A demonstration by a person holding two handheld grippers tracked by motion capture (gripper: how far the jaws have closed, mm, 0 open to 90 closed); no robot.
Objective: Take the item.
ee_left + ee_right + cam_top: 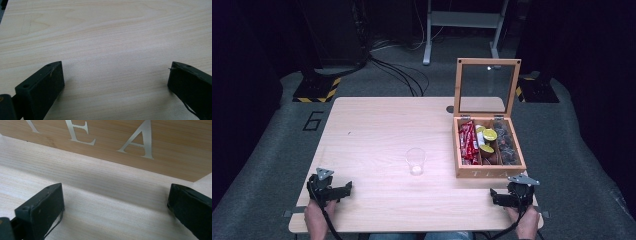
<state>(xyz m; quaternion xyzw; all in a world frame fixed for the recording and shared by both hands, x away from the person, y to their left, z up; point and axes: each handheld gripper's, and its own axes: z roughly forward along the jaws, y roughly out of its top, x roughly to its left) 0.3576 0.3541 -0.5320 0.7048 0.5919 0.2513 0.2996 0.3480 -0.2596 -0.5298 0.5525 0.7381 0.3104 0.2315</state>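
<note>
A wooden tea box (490,172) stands at the table's right with its glass lid up; inside lie red packets (468,141), yellow-green capsules (488,135) and dark pieces. A clear plastic cup (415,160) stands upright at the table's middle. My left gripper (343,191) rests near the front left edge; in the left gripper view my left gripper (116,75) is open over bare wood. My right gripper (498,196) rests at the front right, just before the box. In the right gripper view my right gripper (116,195) is open, facing the box front (105,137) with its "TEA" lettering.
The light wooden table (372,130) has free room across its left and middle. Behind it on the floor lie black cables (402,75), a white stand's legs (462,30) and hazard-striped bases (314,90).
</note>
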